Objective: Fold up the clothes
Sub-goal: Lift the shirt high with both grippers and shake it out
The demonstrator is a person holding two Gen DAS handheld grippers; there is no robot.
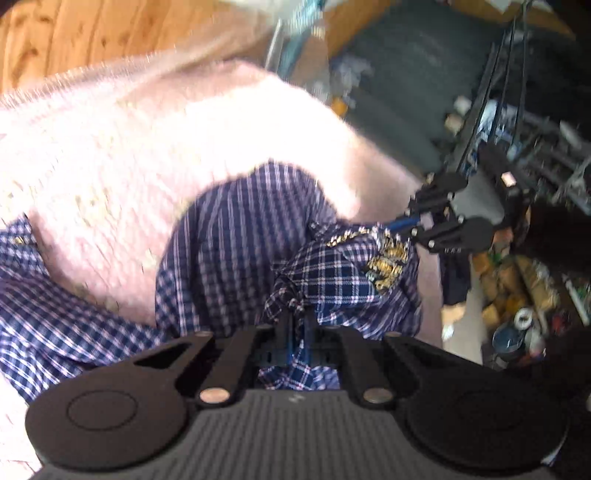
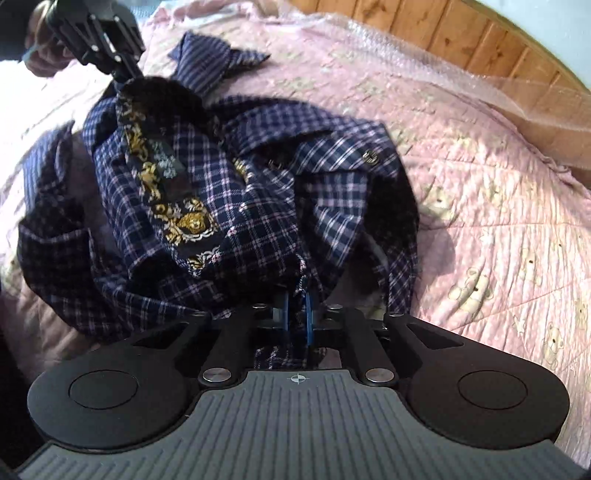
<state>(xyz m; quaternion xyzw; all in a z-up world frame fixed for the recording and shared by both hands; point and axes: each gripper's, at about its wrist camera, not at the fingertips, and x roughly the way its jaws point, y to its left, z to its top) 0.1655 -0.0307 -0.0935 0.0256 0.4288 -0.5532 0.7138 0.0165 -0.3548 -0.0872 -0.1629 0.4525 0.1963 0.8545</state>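
Left gripper and right gripper each clenched a fold of the checked shirt. Shirt was bunched mid-bed on the pink quilt, wooden headboard behind

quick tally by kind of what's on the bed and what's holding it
Plaid shirts: 1, the navy plaid shirt, bunched up.
Bed covers: 1, the pink quilt with a bear print.
Grippers: 2, the left gripper and the right gripper, each pinching shirt fabric.
Total: 4
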